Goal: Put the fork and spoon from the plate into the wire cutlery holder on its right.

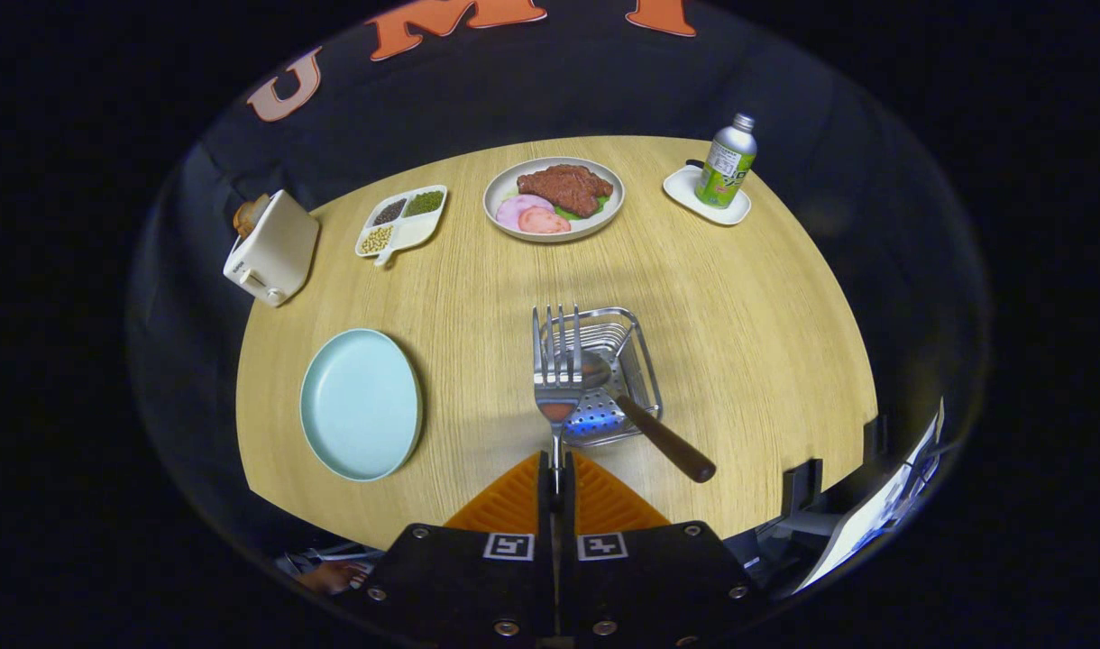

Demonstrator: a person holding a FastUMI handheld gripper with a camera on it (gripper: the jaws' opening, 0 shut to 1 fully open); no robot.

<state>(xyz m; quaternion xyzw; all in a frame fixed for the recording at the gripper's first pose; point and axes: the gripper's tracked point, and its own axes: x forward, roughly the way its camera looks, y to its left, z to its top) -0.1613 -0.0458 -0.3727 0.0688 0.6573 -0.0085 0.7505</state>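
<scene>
1 of 2 done: spoon [645, 422] in wire holder [640, 356]. Gripper [556, 473] clamped on fork [557, 361], above holder; plate [361, 403] left of holder, bare.

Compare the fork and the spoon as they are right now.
The fork is clamped by its handle in the gripper, tines pointing away, held above the holder; the spoon already lies in the holder, free of the fingers. The fork looks all metal; the spoon has a dark brown handle that sticks out over the holder's rim. Both have shiny metal heads.
</scene>
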